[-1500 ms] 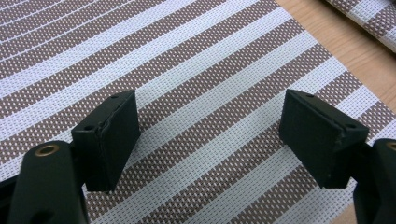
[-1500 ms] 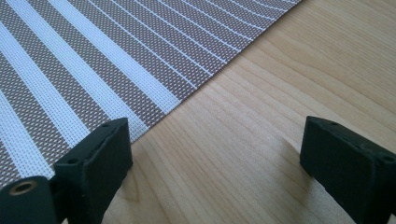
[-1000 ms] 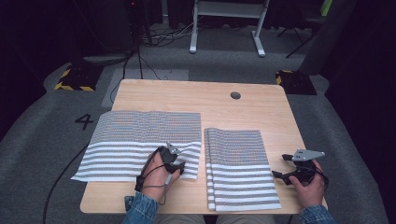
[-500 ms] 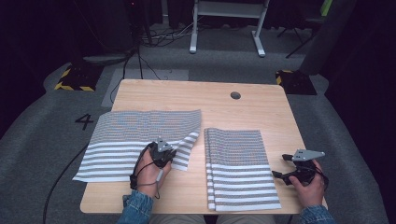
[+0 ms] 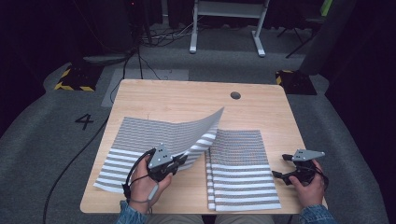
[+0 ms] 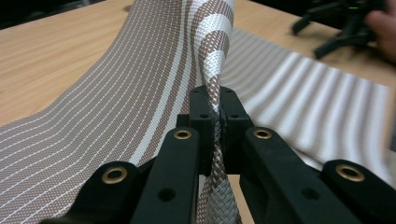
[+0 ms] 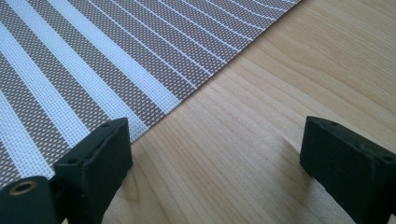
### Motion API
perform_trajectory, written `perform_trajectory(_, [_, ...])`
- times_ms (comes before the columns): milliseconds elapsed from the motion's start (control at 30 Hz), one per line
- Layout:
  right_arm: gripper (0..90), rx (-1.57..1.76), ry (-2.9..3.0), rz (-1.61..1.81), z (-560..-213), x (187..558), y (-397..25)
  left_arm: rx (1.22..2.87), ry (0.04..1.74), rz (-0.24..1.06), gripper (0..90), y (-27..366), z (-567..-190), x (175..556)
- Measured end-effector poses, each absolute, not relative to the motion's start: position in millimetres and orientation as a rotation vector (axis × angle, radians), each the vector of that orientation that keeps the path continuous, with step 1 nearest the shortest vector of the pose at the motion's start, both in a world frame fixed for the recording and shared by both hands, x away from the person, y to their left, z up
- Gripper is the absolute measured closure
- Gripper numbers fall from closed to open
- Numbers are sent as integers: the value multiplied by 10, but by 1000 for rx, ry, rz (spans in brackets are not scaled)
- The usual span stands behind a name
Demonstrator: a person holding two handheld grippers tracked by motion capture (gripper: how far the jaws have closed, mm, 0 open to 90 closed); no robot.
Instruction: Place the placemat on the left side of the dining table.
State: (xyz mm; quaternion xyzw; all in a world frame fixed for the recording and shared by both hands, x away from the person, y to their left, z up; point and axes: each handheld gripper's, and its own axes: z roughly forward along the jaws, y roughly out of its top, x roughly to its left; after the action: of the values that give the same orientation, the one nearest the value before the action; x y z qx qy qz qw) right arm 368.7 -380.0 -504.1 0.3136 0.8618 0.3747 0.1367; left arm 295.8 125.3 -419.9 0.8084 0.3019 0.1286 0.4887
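Dark carpet and trailing cables are surrounding a pale wooden table (image 5: 187, 95), on which two striped woven placemats are being handled. One placemat (image 5: 154, 135) is being lifted at its near right corner by the left gripper (image 5: 180, 161), whose jaws are closed tight on the mat's edge, as the left gripper view (image 6: 212, 105) makes plain; the weave is being pinched between the two pads and is curling up and over in an arc, while the left part of the mat is lying flat on the table. A stack of folded mats (image 5: 240, 168) is lying just to the right, its near edge close to the table's front. The right gripper (image 5: 285, 170) is resting on the wood beside that stack's right edge, with its jaws standing wide apart and nothing between them; in the right gripper view the stack's corner (image 7: 116, 70) is lying just beside one jaw.

The step in hand is judged to be a fold of the lifted mat. To do it well, the grip should be kept firm and the corner carried in a smooth arc, so that the stiff weave is not being kinked. The edges should be brought into line before the corner is let go, and the free gripper could be used to pin the flat part so that the mat is not being dragged across the table.
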Motion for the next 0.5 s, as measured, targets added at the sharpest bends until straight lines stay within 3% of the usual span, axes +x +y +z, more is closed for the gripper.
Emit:
perform_trajectory(100, [93,908,2495,1085,-5041,3687,-3800,2086,656,186,806,1214,-4184,2843])
perform_trajectory(167, [93,908,2495,1085,-5041,3688,-3800,2144,631,65,606,1175,-4211,2762])
perform_trajectory(233, [93,910,2494,1086,-5041,3687,-3800,2141,655,77,377,1167,-4196,2702])
perform_trajectory(267, [93,910,2494,1086,-5041,3687,-3800,2121,681,76,345,1186,-4175,2689])
perform_trajectory(367, [93,909,2494,1086,-5041,3688,-3801,2052,807,113,362,1306,-4143,2718])
perform_trajectory(500, [93,910,2493,1086,-5041,3688,-3801,1986,1122,350,348,1571,-4263,2859])
